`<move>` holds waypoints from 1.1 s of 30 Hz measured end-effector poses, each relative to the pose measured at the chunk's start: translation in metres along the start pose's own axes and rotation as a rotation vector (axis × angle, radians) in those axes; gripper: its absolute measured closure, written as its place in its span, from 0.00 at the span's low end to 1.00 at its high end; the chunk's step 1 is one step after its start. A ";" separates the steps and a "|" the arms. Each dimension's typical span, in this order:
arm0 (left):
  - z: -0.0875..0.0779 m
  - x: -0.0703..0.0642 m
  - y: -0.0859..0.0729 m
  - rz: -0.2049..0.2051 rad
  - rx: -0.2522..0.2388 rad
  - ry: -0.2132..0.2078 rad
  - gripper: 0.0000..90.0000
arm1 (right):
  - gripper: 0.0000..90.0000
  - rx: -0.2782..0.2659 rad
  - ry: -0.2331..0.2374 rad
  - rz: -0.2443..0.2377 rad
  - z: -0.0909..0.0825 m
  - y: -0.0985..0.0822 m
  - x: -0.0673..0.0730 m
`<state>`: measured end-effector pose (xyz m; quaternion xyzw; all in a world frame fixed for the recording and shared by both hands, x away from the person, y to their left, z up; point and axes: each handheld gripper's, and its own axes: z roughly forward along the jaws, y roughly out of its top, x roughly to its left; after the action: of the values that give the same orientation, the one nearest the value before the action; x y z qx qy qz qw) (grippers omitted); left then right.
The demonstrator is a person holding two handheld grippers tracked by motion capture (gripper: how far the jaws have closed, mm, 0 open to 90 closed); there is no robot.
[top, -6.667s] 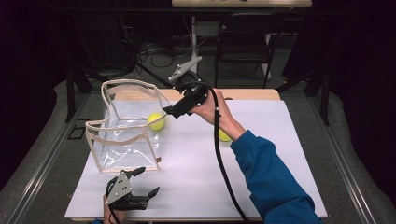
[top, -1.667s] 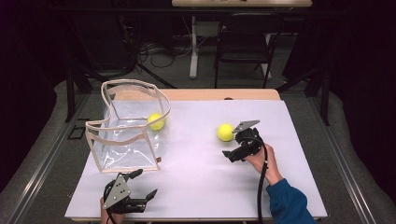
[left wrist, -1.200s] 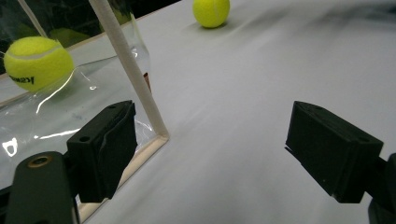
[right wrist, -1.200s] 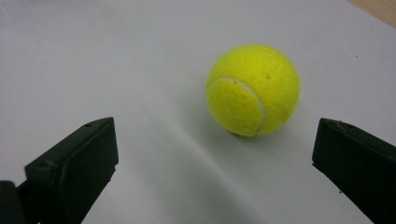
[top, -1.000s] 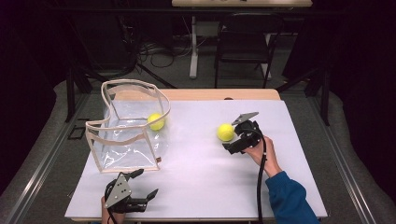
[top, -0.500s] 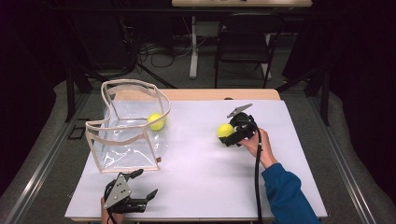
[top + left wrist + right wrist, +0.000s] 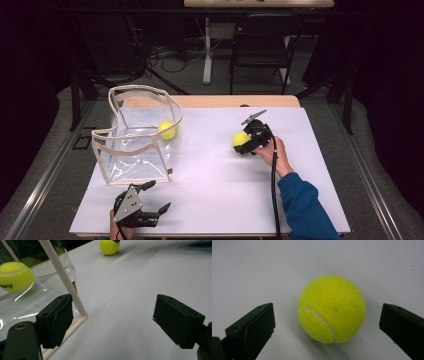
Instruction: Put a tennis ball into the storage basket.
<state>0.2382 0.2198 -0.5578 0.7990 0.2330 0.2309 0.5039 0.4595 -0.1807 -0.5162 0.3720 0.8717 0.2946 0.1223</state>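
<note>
A yellow tennis ball (image 7: 331, 309) rests on the white table (image 7: 210, 190), right of centre and well apart from the clear bag. It sits squarely between the two black jaws of the right gripper (image 7: 244, 145), which are spread wide with a gap on each side, so nothing is gripped yet; the gripper looks lined up this way so that closing it would catch the ball across its widest part. In the high view the gripper's nose is right at the ball, though whether it touches is hard to tell from that angle. To the left stands a clear plastic bag (image 7: 137, 145) with a cream fabric rim, its mouth open upward, and a second tennis ball (image 7: 167, 131) already lies inside, which suggests the loose ball is meant to join it. The left gripper (image 7: 150, 210) rests near the table's front edge, just beside the bag's near corner, jaws apart and holding nothing. Compared with a second or so earlier, the right gripper has moved in from the ball's right side to straddle it; the bag, the ball inside and the left gripper have not shifted.
</note>
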 end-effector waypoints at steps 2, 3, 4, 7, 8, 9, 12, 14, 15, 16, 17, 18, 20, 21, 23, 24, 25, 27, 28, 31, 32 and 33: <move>0.000 0.000 0.000 0.000 -0.001 0.003 0.18 | 0.00 0.003 0.006 0.004 0.002 0.001 -0.001; 0.000 0.000 0.000 -0.001 -0.001 0.002 0.18 | 0.00 0.003 0.006 0.009 0.004 0.001 -0.001; 0.000 0.000 0.000 -0.001 -0.001 0.001 0.18 | 0.00 0.007 0.007 0.010 0.005 0.001 -0.001; -0.001 0.000 0.000 0.001 0.000 0.003 0.18 | 0.00 0.017 0.007 0.017 0.008 0.003 -0.002; -0.001 0.000 0.000 0.000 -0.002 0.002 0.18 | 0.00 0.013 0.007 0.015 0.009 0.003 -0.002; -0.001 0.000 -0.001 -0.002 -0.002 0.003 0.18 | 0.00 0.014 0.006 0.018 0.010 0.003 -0.002; -0.001 0.000 -0.001 -0.002 -0.002 0.002 0.18 | 0.00 0.019 0.009 0.023 0.014 0.003 -0.002; -0.001 0.000 -0.001 -0.003 -0.001 0.001 0.18 | 0.00 0.027 0.010 0.025 0.017 0.003 -0.002; -0.001 0.000 -0.001 -0.001 0.000 0.000 0.18 | 0.00 0.030 0.010 0.026 0.019 0.003 -0.001; -0.001 0.000 -0.001 -0.002 0.000 0.000 0.18 | 0.01 0.032 0.013 0.027 0.020 0.003 -0.001; -0.001 0.000 -0.001 -0.002 -0.001 0.002 0.18 | 0.03 0.033 0.010 0.026 0.021 0.003 -0.001; -0.002 0.000 -0.001 -0.001 0.002 -0.002 0.18 | 0.03 0.036 0.009 0.030 0.021 0.003 -0.001; -0.002 0.000 -0.001 0.001 0.002 -0.005 0.18 | 0.07 0.039 0.004 0.030 0.021 0.003 -0.002; -0.002 0.000 -0.001 0.000 0.002 -0.005 0.18 | 0.08 0.040 0.004 0.030 0.021 0.002 -0.002; -0.002 0.000 -0.001 0.002 0.003 -0.004 0.18 | 0.10 0.039 0.005 0.036 0.022 0.001 -0.003; -0.002 0.000 -0.001 0.000 0.003 -0.004 0.18 | 0.11 0.037 0.005 0.036 0.022 0.001 -0.004; -0.002 0.000 -0.001 0.000 0.004 -0.004 0.18 | 0.12 0.035 0.006 0.038 0.022 0.001 -0.005; -0.002 0.000 -0.001 0.000 0.001 0.001 0.18 | 0.15 0.039 0.002 0.039 0.022 0.000 -0.005; -0.002 0.000 -0.001 -0.001 0.001 0.002 0.18 | 0.16 0.040 -0.002 0.038 0.022 0.000 -0.005; -0.002 0.000 -0.002 -0.002 0.001 0.001 0.18 | 0.22 0.052 -0.021 0.040 0.023 0.001 -0.005; -0.002 0.000 -0.002 -0.003 0.002 0.003 0.18 | 0.22 0.053 -0.018 0.041 0.023 0.001 -0.005; -0.002 0.000 -0.002 -0.003 0.002 0.004 0.18 | 0.25 0.063 -0.015 0.050 0.022 0.001 -0.005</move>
<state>0.2362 0.2219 -0.5584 0.7989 0.2353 0.2313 0.5028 0.4732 -0.1747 -0.5332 0.3995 0.8700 0.2673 0.1100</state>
